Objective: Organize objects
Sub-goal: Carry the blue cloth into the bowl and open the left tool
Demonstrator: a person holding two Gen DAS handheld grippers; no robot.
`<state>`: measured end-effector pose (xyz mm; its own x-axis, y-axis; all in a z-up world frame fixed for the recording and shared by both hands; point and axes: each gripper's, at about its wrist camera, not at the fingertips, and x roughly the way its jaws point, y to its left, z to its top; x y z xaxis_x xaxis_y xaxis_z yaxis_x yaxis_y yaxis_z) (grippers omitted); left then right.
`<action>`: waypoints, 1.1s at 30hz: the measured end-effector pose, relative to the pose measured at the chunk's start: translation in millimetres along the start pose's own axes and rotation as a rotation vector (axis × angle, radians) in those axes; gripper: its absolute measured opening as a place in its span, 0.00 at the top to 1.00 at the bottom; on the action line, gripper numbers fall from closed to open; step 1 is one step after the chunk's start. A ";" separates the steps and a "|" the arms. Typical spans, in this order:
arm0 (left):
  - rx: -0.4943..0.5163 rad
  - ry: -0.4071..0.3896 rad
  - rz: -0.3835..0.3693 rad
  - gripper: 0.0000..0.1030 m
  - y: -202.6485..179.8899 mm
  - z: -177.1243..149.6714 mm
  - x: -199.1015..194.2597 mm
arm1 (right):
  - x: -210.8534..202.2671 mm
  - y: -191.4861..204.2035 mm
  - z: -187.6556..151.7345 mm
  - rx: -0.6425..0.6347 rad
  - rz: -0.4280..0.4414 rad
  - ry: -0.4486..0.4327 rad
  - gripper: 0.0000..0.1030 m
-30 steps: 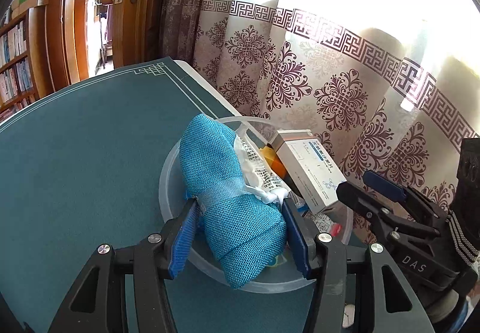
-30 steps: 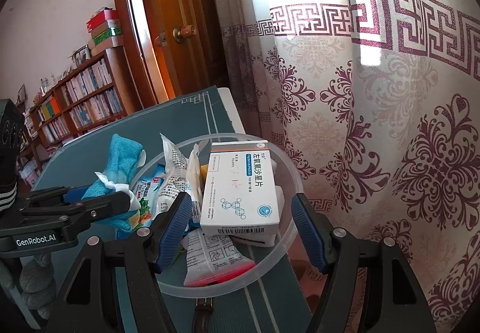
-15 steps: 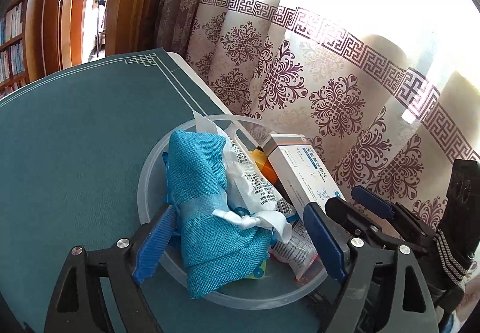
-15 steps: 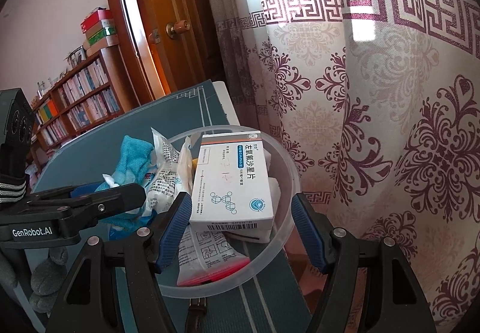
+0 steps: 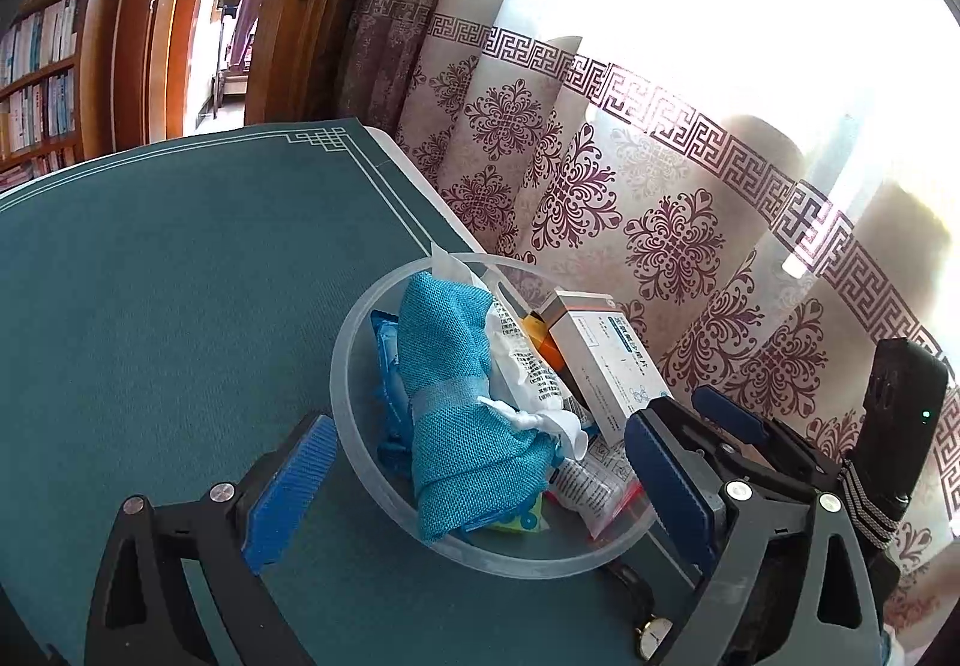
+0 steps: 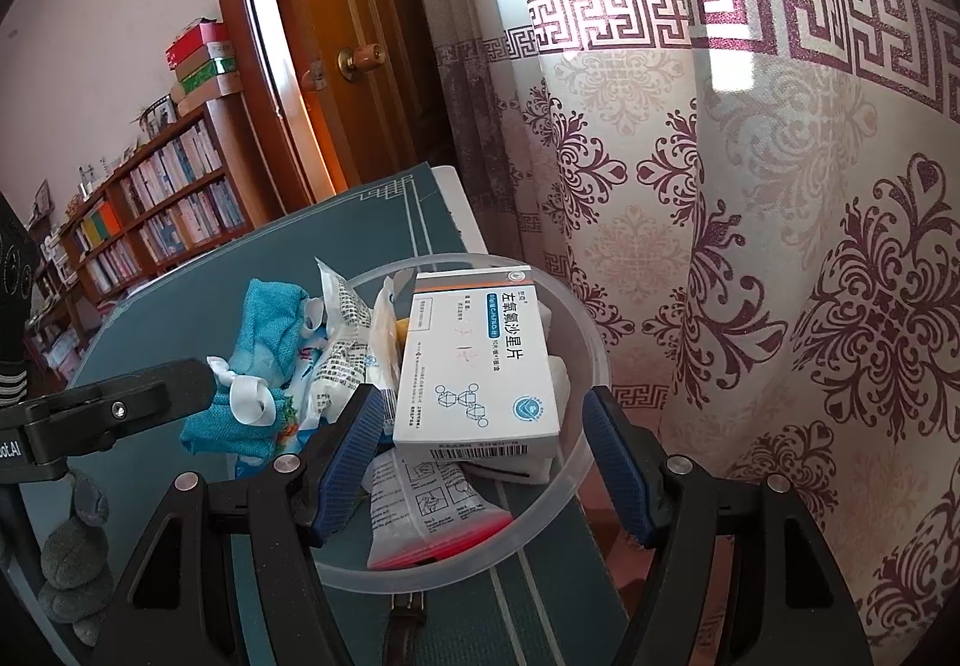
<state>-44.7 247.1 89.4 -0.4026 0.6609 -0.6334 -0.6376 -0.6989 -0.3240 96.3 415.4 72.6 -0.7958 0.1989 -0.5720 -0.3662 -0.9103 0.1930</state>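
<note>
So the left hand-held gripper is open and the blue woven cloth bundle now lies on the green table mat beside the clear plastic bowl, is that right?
Not quite: the left hand-held gripper is open, but the blue woven cloth bundle lies inside the clear plastic bowl, not beside it on the green table mat. The left wrist view shows this.

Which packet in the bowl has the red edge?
The clear printed sachet under the white medicine box, nearest the right tool; the other packets lack red.

The clear bowl [image 5: 354,318] is heaped with a blue cloth bundle [image 5: 462,396], packets and a white medicine box [image 6: 474,366], leaving little room inside. Bare green tabletop [image 5: 168,276] lies open to its left; the curtain [image 6: 780,276] hangs close on its right.
</note>
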 end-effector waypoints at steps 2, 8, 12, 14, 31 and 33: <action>-0.020 -0.031 0.027 0.04 4.8 -0.5 -9.8 | 0.0 0.5 0.2 0.000 0.002 0.000 0.32; -0.043 -0.081 0.215 0.03 26.4 -1.3 -19.9 | -2.4 2.1 -1.7 0.002 0.005 -0.003 0.32; -0.012 -0.032 0.290 0.03 32.3 -5.3 1.9 | -3.3 3.1 -1.4 0.001 0.006 -0.003 0.32; -0.002 -0.013 0.292 0.03 31.3 -8.0 12.4 | -5.2 4.4 -1.9 0.001 0.006 -0.005 0.32; 0.053 0.017 0.284 0.03 15.2 -9.4 31.2 | -8.5 -0.5 -0.1 0.025 0.007 -0.012 0.32; 0.044 0.014 0.288 0.03 16.6 -11.1 27.1 | -7.6 0.1 -0.4 0.023 0.015 -0.002 0.32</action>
<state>-58.9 250.3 59.1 -0.5624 0.4328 -0.7045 -0.5260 -0.8447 -0.0991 102.5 413.7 76.6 -0.8021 0.1856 -0.5676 -0.3651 -0.9045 0.2202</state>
